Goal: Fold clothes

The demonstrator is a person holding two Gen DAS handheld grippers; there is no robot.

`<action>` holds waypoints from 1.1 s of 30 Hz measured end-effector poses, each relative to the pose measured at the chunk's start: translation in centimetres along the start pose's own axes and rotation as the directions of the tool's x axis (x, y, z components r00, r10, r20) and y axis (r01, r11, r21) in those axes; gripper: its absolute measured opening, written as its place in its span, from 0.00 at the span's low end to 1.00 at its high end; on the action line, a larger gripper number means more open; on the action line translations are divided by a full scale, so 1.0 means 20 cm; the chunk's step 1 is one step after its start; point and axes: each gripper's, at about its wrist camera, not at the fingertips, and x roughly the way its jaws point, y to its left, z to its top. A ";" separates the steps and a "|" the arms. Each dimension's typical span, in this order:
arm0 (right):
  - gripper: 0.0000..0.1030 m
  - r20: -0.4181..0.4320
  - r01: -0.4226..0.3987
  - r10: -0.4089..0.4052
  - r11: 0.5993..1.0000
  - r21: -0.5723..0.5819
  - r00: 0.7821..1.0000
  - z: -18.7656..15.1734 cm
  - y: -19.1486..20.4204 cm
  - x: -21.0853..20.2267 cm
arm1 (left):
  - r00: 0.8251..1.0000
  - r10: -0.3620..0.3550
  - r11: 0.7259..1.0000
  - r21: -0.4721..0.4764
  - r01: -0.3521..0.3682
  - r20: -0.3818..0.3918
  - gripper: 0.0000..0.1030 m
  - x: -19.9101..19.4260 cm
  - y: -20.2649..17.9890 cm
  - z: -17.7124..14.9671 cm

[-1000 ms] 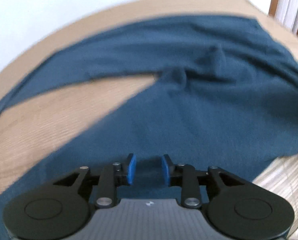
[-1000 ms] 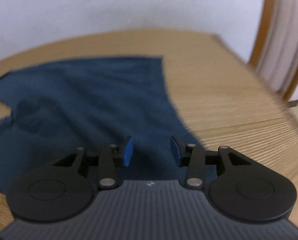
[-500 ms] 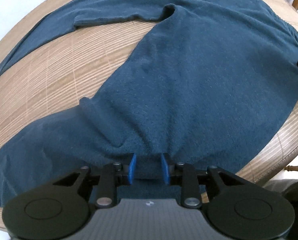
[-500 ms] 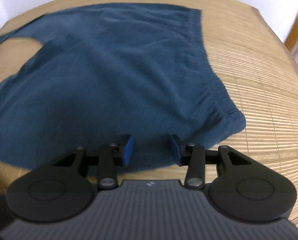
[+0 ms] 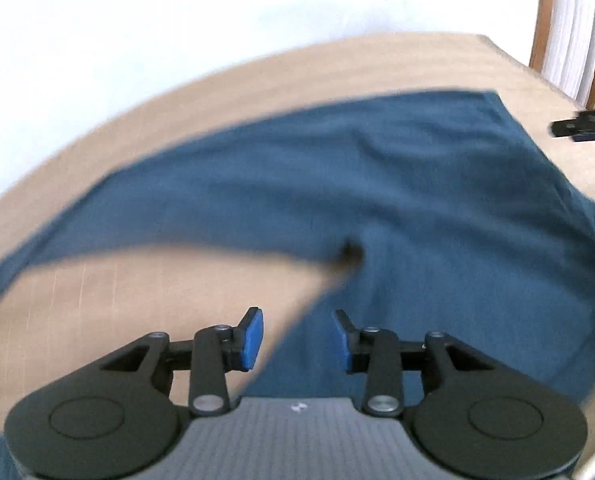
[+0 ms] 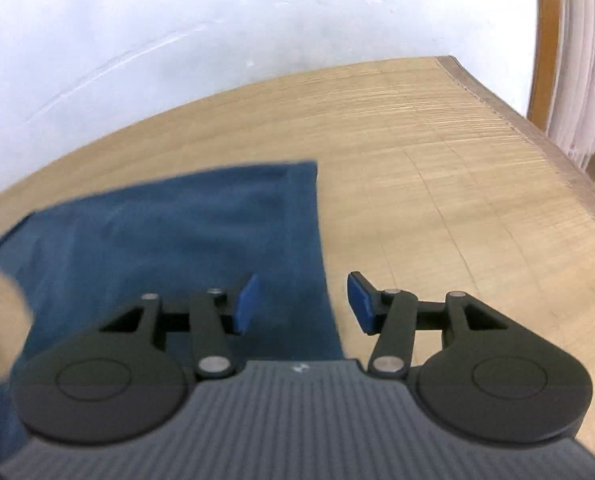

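A dark blue pair of trousers (image 5: 377,184) lies spread on the bamboo-mat table (image 5: 137,300). One leg stretches away to the left and the other runs toward me. My left gripper (image 5: 297,338) hovers over the inner edge of the near leg. Its jaws are opening and nothing is between the blue pads. In the right wrist view the trousers (image 6: 177,232) fill the left half. My right gripper (image 6: 303,304) hangs above their right-hand edge, jaws opening, with no cloth pinched. The right gripper's tip (image 5: 585,126) shows at the far right of the left wrist view.
A white wall stands behind the table. A wooden frame with white curtain (image 6: 569,60) rises at the right, beyond the table's right edge (image 6: 537,132). Bare mat (image 6: 437,200) lies to the right of the trousers.
Half a second ago my left gripper pinched a fold of cloth; now it has let go, opened wider and lifted. The right gripper's jaws are wider too, and it has shifted toward the trousers' right edge.
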 end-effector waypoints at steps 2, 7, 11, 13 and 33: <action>0.51 -0.004 0.008 -0.008 1.000 0.011 1.000 0.09 0.03 0.19 | 0.998 0.030 0.999 0.040 -0.032 0.048 0.39 0.09 -0.08 0.08; 0.51 0.007 -0.032 0.033 0.984 -0.173 0.999 0.21 0.27 0.50 | 0.999 0.017 0.989 0.146 -0.022 0.034 0.38 0.31 -0.20 0.14; 0.50 -0.063 -0.039 0.026 0.975 -0.221 0.998 0.20 0.35 0.69 | 0.999 -0.031 0.985 0.167 0.038 -0.043 0.29 0.36 -0.25 0.08; 0.50 -0.035 -0.022 0.014 0.972 -0.233 0.999 0.19 0.33 0.68 | 0.996 -0.050 0.983 0.171 0.061 -0.069 0.24 0.33 -0.27 0.08; 0.52 0.076 0.122 -0.118 0.991 -0.062 0.990 0.10 0.21 0.30 | 0.992 -0.035 0.994 -0.104 0.023 -0.118 0.45 0.09 -0.32 -0.04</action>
